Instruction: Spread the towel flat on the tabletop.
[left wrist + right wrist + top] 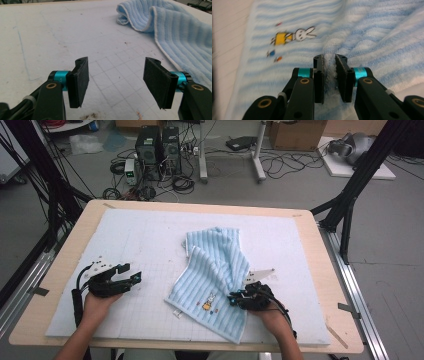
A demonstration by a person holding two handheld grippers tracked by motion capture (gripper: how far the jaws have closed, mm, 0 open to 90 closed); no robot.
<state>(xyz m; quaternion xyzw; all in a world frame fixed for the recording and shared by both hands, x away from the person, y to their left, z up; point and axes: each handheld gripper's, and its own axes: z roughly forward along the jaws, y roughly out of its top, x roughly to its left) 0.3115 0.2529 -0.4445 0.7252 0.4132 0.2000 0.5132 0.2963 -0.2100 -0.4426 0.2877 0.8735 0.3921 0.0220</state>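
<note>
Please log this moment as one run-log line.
right gripper: shut on towel fold | left gripper: open, empty, beside towel | towel: rumpled on mat

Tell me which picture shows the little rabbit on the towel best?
The right gripper view: the rabbit is close and large, just beyond the jaws pinching the towel. The high view shows it tiny. The left gripper view shows plain towel.
</note>
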